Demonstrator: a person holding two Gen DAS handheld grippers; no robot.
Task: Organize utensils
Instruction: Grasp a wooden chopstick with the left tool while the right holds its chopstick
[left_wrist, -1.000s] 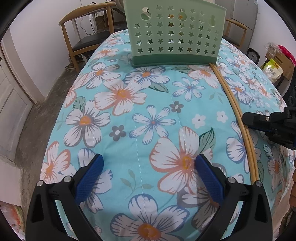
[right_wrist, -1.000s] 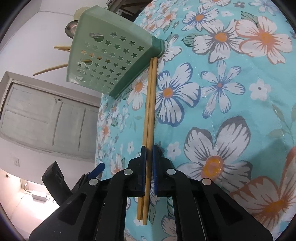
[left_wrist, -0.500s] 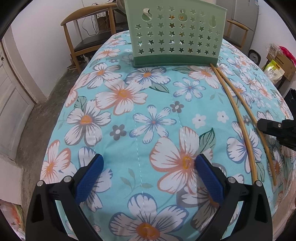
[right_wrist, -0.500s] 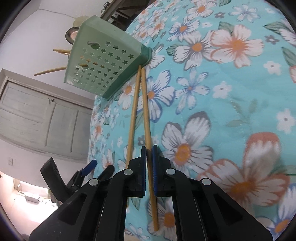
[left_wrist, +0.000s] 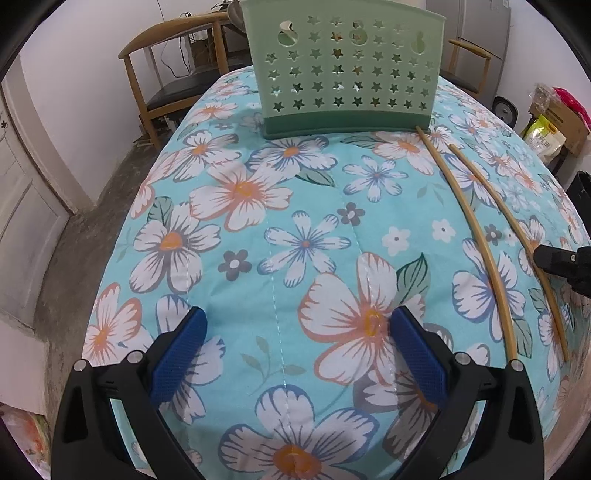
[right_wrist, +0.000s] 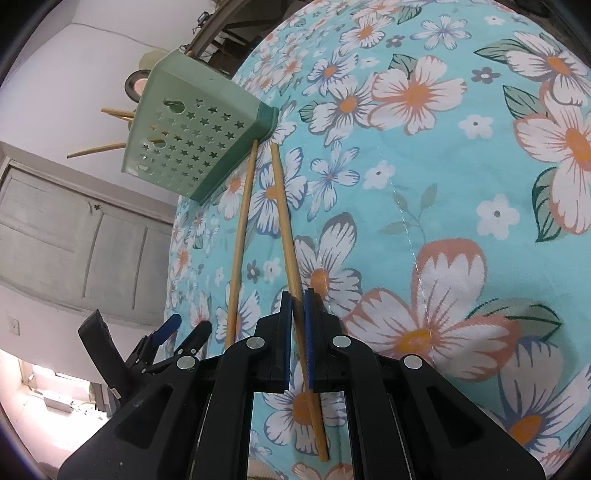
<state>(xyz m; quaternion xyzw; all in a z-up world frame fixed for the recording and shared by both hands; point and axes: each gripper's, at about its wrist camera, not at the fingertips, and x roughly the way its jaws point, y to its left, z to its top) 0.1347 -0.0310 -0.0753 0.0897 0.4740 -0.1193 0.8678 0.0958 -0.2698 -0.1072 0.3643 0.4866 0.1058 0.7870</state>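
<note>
Home dining room: floral tablecloth (left_wrist: 236, 236), wooden chairs (left_wrist: 173, 70), fridge (left_wrist: 476, 33).

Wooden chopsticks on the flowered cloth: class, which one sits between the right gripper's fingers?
The chopstick farther from the pale green star-holed basket, clamped by the right gripper. The other chopstick lies free, its tip against the basket's base.

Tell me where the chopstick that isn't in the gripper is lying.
The loose chopstick lies on the floral cloth, just left of the gripped chopstick in the right wrist view, its far tip against the green basket corner.
</note>
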